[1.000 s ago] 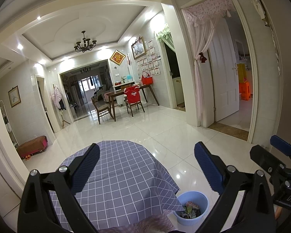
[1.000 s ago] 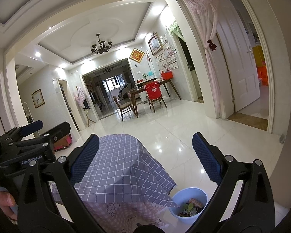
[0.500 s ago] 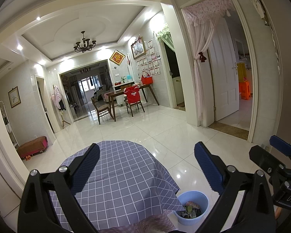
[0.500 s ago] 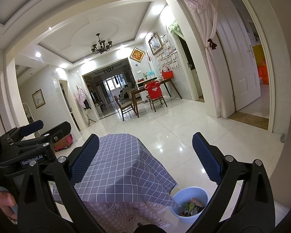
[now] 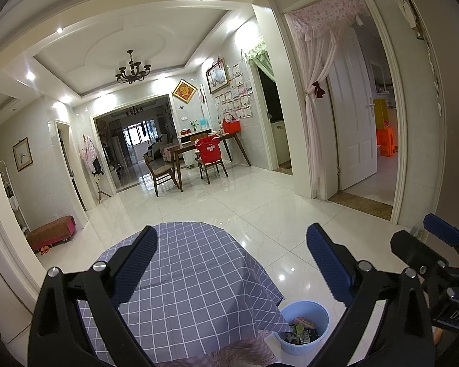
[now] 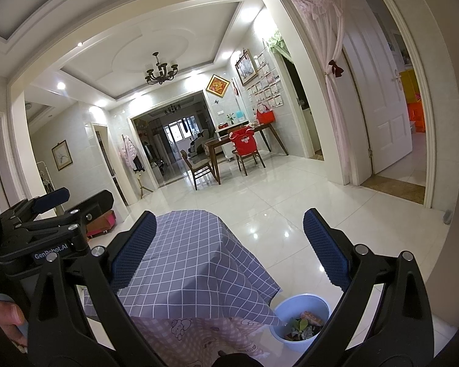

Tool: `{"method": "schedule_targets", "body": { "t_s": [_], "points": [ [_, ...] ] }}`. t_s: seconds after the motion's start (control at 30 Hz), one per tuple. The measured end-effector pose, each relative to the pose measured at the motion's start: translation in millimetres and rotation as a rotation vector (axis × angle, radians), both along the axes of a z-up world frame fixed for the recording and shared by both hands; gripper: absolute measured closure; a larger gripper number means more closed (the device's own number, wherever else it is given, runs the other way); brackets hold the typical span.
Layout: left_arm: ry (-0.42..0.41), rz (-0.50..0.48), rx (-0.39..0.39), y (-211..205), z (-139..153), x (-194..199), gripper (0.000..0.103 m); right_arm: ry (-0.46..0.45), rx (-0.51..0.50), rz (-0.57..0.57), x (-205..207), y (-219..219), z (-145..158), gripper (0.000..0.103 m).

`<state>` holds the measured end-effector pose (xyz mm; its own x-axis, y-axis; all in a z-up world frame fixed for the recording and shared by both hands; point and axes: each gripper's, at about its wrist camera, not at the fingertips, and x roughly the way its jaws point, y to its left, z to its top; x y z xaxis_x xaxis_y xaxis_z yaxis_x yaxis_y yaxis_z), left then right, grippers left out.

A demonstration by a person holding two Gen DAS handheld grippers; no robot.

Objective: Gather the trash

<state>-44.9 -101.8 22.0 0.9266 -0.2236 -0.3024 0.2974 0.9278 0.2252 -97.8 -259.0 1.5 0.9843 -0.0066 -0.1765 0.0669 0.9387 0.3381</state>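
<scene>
Pale blue bin (image 5: 303, 327) on the floor beside the checked-cloth desk (image 5: 192, 278), holding crumpled wrappers and green scraps (image 6: 303, 327), left tool (image 5: 229, 263) and right tool (image 6: 226, 244) both spread wide, empty

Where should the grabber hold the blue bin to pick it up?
Best on the rim of the blue bin, coming down from above on the side facing away from the table. The bin stands upright on the floor with its top open and trash inside, and the tablecloth hangs over its near-table edge. The right gripper is open and closest.
</scene>
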Motion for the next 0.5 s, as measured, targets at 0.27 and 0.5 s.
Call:
{"method": "schedule_targets", "body": {
  "t_s": [0.27,0.5],
  "points": [
    [0.001,0.0,0.001,-0.3,1.4,0.2,0.007,0.002,0.001,-0.001,0.3,-1.0,1.2,0.008],
    [0.003,-0.001,0.001,0.1,1.4,0.5,0.007,0.004,0.002,0.001,0.1,0.5,0.8,0.008]
  ]
}}
